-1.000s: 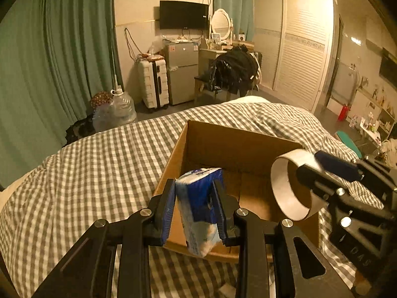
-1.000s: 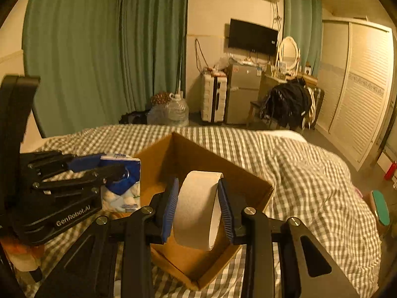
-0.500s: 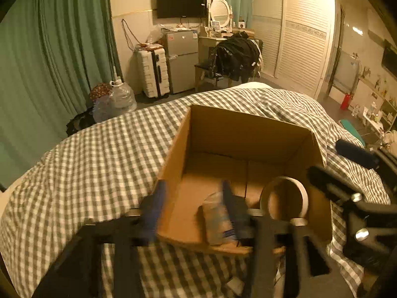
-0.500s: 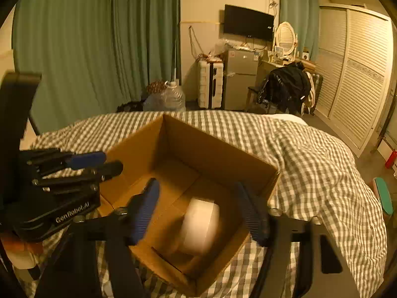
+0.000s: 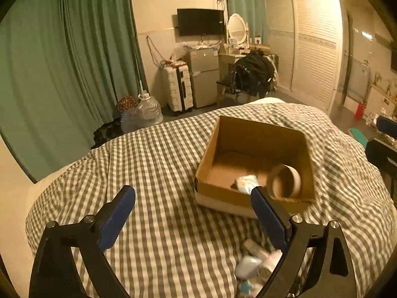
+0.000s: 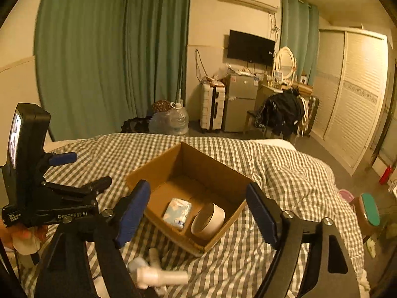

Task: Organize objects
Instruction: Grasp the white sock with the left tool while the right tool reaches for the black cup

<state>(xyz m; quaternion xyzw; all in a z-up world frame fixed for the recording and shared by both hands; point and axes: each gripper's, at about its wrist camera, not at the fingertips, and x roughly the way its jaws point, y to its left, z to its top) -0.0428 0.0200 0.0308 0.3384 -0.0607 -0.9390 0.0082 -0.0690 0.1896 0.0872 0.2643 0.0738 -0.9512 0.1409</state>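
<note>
An open cardboard box point(image 5: 211, 149) point(image 6: 158, 168) sits on the checked bed cover. Inside it lie a blue-and-white tissue pack point(image 5: 245, 182) point(image 6: 177, 212) and a roll of beige tape point(image 5: 285, 181) point(image 6: 208, 221), side by side near the front wall. My left gripper point(image 5: 193, 213) point(image 6: 82, 171) hovers short of the box, its jaws opening wide with nothing between them. My right gripper point(image 6: 197, 213) is also back from the box, jaws opening and empty; its tips show at the right edge of the left wrist view point(image 5: 382, 134). Several small white items point(image 5: 255, 263) point(image 6: 153, 273) lie loose on the cover below the grippers.
The bed cover point(image 5: 153, 168) fills the foreground. Beyond the bed stand green curtains point(image 6: 111, 49), water jugs point(image 6: 171, 119), a white suitcase point(image 6: 212, 106), a small fridge point(image 6: 238, 101), a chair draped with a black jacket point(image 6: 280, 114) and a louvred wardrobe point(image 6: 354, 99).
Both grippers let go: the tissue pack and the tape roll dropped into the box. Both jaws spread wide, and both grippers pulled back and up from the box.
</note>
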